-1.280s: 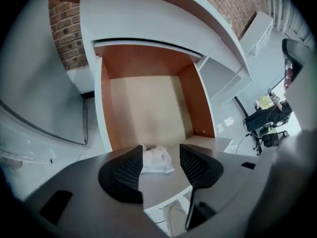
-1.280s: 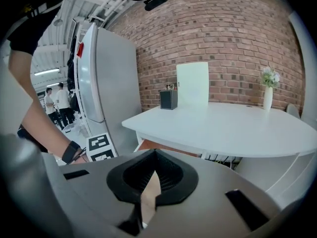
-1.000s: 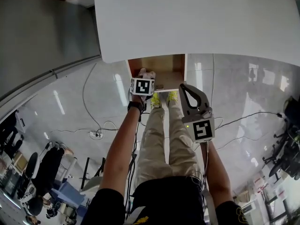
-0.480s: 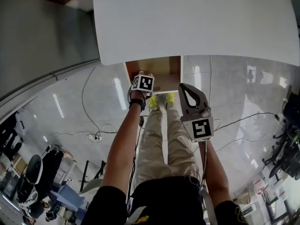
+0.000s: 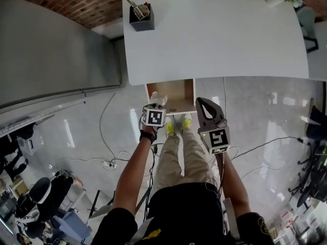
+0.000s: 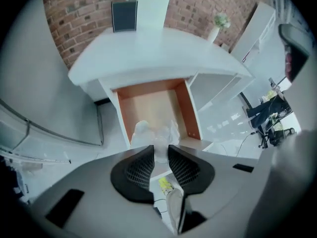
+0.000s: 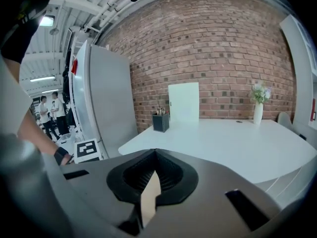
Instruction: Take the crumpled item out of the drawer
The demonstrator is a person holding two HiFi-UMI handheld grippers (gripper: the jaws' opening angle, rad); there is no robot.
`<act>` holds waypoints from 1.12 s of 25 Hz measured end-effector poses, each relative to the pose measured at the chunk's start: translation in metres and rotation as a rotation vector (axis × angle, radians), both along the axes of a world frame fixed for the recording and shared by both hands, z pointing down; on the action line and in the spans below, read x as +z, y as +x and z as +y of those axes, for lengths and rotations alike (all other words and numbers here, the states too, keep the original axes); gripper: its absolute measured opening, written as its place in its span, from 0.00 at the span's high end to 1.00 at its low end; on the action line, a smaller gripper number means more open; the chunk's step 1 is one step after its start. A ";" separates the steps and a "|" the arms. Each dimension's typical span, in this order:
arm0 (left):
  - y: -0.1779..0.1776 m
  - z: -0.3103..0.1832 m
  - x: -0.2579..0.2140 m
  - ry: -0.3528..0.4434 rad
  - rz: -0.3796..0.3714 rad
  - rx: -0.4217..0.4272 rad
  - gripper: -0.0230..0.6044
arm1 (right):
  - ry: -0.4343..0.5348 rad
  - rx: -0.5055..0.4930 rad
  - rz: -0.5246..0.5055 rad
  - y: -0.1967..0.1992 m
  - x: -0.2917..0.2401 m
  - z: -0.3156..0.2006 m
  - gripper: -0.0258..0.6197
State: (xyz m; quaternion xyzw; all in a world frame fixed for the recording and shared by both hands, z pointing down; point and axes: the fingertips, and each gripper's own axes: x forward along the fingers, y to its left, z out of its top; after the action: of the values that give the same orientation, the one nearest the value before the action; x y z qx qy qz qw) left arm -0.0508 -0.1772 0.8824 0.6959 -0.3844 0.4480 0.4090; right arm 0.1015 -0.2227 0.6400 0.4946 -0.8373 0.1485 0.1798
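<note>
A white crumpled item [image 6: 158, 133] hangs over the open wooden drawer [image 6: 151, 100] under the white table [image 6: 148, 53]. My left gripper [image 6: 159, 158] points steeply down. Its jaws have just been closing and now pinch the item's top between the pads. In the head view the left gripper [image 5: 156, 107] holds the crumpled item [image 5: 159, 100] at the front left corner of the drawer [image 5: 176, 90]. My right gripper [image 5: 204, 102] hovers beside the drawer's right front, its jaws together and holding nothing. In its own view the right gripper [image 7: 156, 155] faces across the tabletop.
A black pen holder [image 5: 139, 18] stands at the table's far left corner, and a vase with flowers [image 7: 258, 105] at its far right. A white board [image 7: 184, 102] leans on the brick wall. A grey cabinet [image 7: 106, 98] stands to the left. Cables [image 5: 110, 162] lie on the glossy floor.
The left gripper dipped into the drawer, shut on the crumpled item and lifted it up. The right gripper rose a little. The head view now takes in more of the table.
</note>
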 end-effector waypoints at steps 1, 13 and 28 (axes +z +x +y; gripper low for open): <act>0.001 -0.005 -0.026 0.037 0.012 -0.002 0.80 | 0.015 0.001 -0.003 0.000 -0.015 -0.003 0.92; 0.018 -0.076 -0.310 0.472 0.171 -0.061 0.80 | 0.222 0.052 -0.143 0.008 -0.204 -0.041 0.92; 0.020 -0.118 -0.612 1.123 0.265 0.003 0.80 | 0.451 0.076 -0.044 -0.020 -0.346 -0.068 0.92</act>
State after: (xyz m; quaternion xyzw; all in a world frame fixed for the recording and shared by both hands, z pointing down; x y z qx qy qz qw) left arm -0.0312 -0.2954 0.2706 0.8570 -0.5079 0.0849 0.0209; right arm 0.0818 -0.2902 0.2937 0.5502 -0.8336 -0.0248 0.0409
